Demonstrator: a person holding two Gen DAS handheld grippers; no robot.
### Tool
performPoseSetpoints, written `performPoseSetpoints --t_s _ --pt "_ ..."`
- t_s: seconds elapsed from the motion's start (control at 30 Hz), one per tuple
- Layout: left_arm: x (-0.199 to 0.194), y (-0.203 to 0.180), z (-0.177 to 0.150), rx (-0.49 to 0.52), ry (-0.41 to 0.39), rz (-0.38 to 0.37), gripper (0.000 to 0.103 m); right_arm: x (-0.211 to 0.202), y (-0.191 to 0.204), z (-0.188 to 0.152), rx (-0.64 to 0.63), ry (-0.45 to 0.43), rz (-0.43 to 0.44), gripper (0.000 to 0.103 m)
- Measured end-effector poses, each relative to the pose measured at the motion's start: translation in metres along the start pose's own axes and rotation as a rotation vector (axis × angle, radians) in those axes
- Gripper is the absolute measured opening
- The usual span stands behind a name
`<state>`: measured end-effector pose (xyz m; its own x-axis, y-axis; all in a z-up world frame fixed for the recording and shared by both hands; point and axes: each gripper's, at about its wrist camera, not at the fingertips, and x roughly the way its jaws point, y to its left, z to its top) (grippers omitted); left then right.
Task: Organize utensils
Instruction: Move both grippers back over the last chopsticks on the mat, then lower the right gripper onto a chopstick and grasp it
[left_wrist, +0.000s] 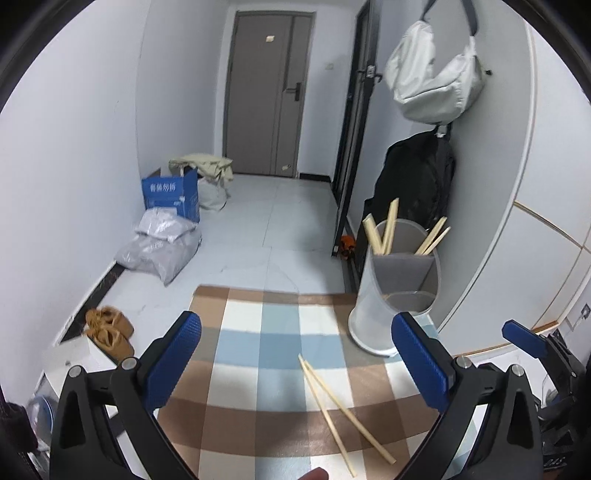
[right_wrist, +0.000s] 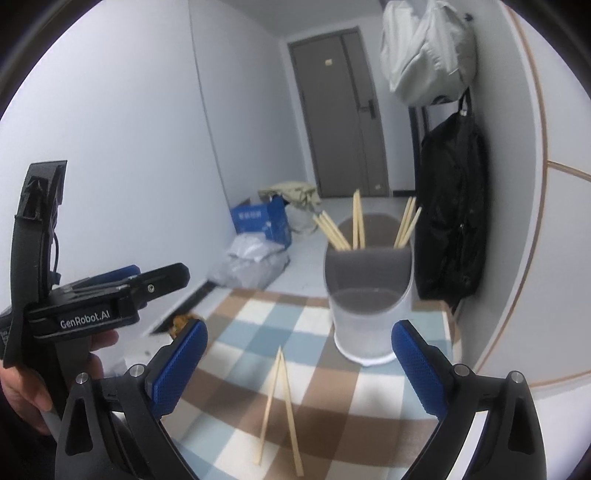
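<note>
Two loose wooden chopsticks (left_wrist: 341, 408) lie crossed at one end on the checked cloth (left_wrist: 258, 354); they also show in the right wrist view (right_wrist: 280, 406). A translucent white utensil holder (left_wrist: 397, 284) with a grey divider stands behind them and holds several chopsticks (left_wrist: 384, 229); it also shows in the right wrist view (right_wrist: 369, 299). My left gripper (left_wrist: 295, 365) is open and empty above the cloth, just short of the loose chopsticks. My right gripper (right_wrist: 299, 365) is open and empty, with the loose pair between its fingers and the holder beyond.
The checked cloth (right_wrist: 258, 332) covers a low surface by a white cabinet wall (left_wrist: 524, 221). A black bag (right_wrist: 450, 214) and a grey bag (left_wrist: 432, 74) hang at the right. Sacks (left_wrist: 162, 243), a blue box (left_wrist: 170, 195) and brown slippers (left_wrist: 109, 328) sit on the floor at the left.
</note>
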<state>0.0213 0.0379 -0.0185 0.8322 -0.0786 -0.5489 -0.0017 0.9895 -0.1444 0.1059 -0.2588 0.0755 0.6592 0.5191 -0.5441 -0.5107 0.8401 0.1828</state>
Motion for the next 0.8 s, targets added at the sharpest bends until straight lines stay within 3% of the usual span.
performPoseSetpoints --t_s 0.2,0.37,0.57,0.67,0.8 --pt "0.010 0.021 -0.004 -0.031 0.031 0.044 0.100 0.030 0.011 -0.012 -0.061 0.121 -0.034 0.099" --pt "0.016 0.043 0.006 -0.049 0.053 0.087 0.100 0.062 0.019 -0.023 -0.128 0.253 -0.041 0.078" --pt "0.019 0.076 0.010 -0.141 0.083 0.127 0.100 0.108 0.029 -0.029 -0.208 0.407 -0.007 0.066" --pt "0.020 0.088 0.007 -0.182 0.103 0.124 0.100 0.135 0.037 -0.034 -0.277 0.489 -0.010 0.045" --pt "0.022 0.096 0.006 -0.204 0.115 0.135 0.100 0.174 0.044 -0.041 -0.340 0.608 -0.020 0.039"
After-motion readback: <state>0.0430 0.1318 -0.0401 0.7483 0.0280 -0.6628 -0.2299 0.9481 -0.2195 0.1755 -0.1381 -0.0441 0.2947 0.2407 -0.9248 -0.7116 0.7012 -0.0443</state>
